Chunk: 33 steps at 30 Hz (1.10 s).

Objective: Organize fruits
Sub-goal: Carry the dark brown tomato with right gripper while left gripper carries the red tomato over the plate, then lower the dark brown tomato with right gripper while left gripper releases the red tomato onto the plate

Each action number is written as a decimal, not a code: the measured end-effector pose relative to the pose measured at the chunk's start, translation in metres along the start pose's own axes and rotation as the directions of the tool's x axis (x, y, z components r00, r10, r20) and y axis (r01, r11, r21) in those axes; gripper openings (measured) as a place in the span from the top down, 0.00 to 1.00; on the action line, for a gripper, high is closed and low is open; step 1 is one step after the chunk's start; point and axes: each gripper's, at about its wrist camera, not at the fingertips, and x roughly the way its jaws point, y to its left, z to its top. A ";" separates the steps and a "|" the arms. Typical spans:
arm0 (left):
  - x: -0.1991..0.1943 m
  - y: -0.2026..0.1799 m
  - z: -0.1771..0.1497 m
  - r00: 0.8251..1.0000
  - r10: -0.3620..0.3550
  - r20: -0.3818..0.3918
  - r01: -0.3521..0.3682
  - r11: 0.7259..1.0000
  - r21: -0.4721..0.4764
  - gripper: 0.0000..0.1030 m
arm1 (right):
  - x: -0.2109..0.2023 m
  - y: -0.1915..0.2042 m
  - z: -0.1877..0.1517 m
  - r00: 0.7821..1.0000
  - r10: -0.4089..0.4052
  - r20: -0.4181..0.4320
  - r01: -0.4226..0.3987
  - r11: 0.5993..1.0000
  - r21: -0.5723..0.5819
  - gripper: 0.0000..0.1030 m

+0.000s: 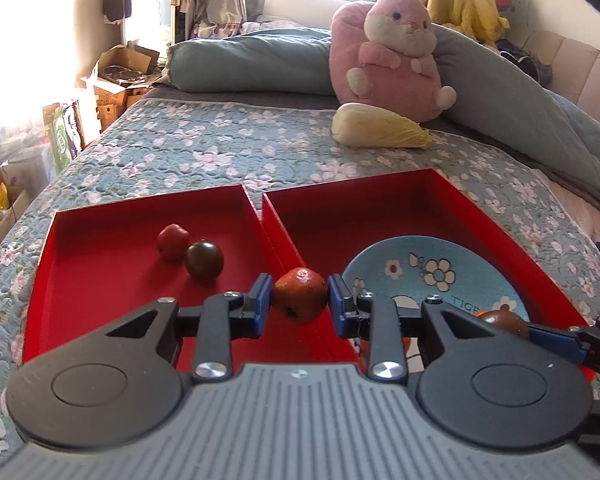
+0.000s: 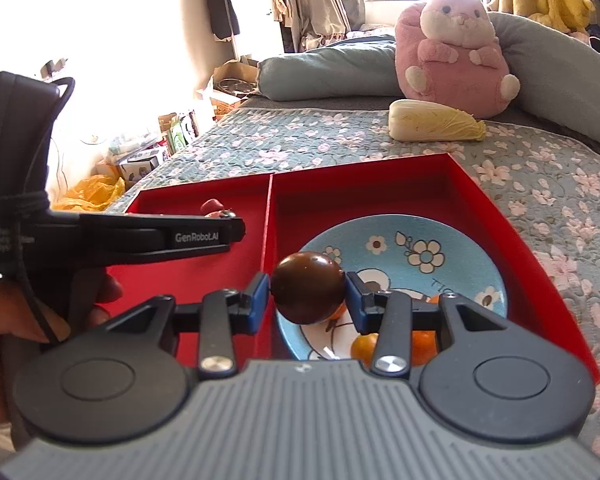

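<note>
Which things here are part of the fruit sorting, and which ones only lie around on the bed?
Part of the job:
- left gripper, shut on the red fruit
- right gripper, shut on the dark fruit
- two red trays
- blue plate with orange fruits

Lying around:
- pink plush toy
- cabbage
- grey pillow

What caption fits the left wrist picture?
Left gripper holds a reddish fruit above two red trays.

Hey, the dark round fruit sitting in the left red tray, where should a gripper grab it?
Grip the dark round fruit across its widest middle, coming from above. It lies loose on the left tray floor, close beside the small red fruit, so put the fingers on its two open sides.
</note>
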 end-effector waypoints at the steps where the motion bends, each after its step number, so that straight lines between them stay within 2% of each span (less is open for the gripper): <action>1: -0.001 -0.004 0.000 1.000 -0.008 0.005 0.008 1.000 0.004 0.65 | -0.003 -0.003 -0.001 1.000 -0.008 0.002 0.008 1.000 0.000 0.57; 14: 0.022 -0.044 -0.002 0.995 -0.102 -0.018 0.104 0.991 0.086 0.65 | -0.007 -0.044 -0.022 0.994 -0.099 -0.038 0.101 0.994 0.044 0.57; 33: 0.068 -0.063 -0.006 0.986 -0.145 -0.087 0.156 0.977 0.142 0.65 | 0.022 -0.045 -0.026 0.992 -0.099 -0.078 0.101 0.995 0.018 0.57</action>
